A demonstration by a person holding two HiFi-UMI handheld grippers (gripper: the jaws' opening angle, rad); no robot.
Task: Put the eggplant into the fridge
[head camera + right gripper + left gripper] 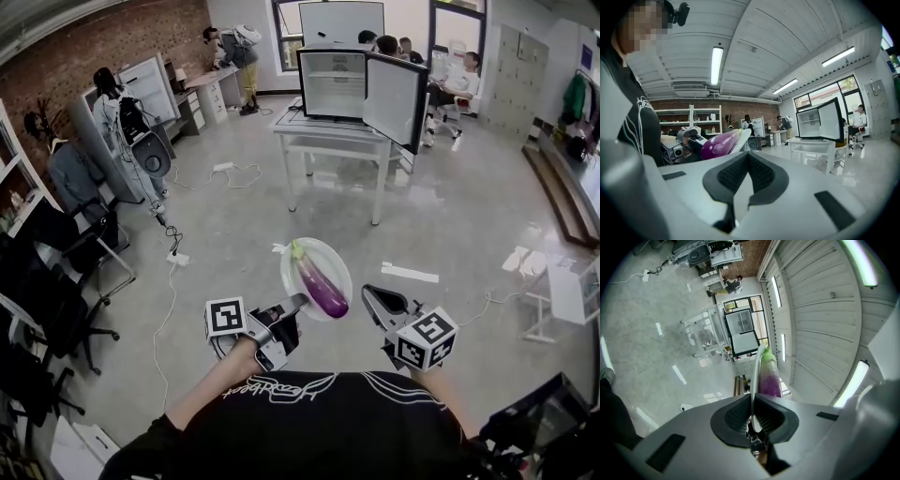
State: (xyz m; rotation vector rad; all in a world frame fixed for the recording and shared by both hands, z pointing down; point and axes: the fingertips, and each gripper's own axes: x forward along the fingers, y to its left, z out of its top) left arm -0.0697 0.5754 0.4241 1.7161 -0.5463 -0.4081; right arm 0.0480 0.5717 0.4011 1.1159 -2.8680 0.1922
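A purple eggplant (322, 286) with a green cap lies on a white plate (302, 255) held in the air in front of the person. My left gripper (298, 302) is shut on the plate's near rim. In the left gripper view the plate (754, 380) shows edge-on between the pads, with the eggplant (768, 376) beside it. My right gripper (367, 292) hangs just right of the plate, shut with nothing in it. In the right gripper view, the eggplant (719, 143) and plate (742, 136) sit left of the right gripper (747, 154). The fridge (330, 82) stands far ahead with its door (394, 98) open.
The fridge rests on a white table (328, 131) in the middle of the room. Cables and a power strip (176, 258) lie on the floor at left. Office chairs (56, 281) and shelves line the left side. Several people sit or stand at the far end.
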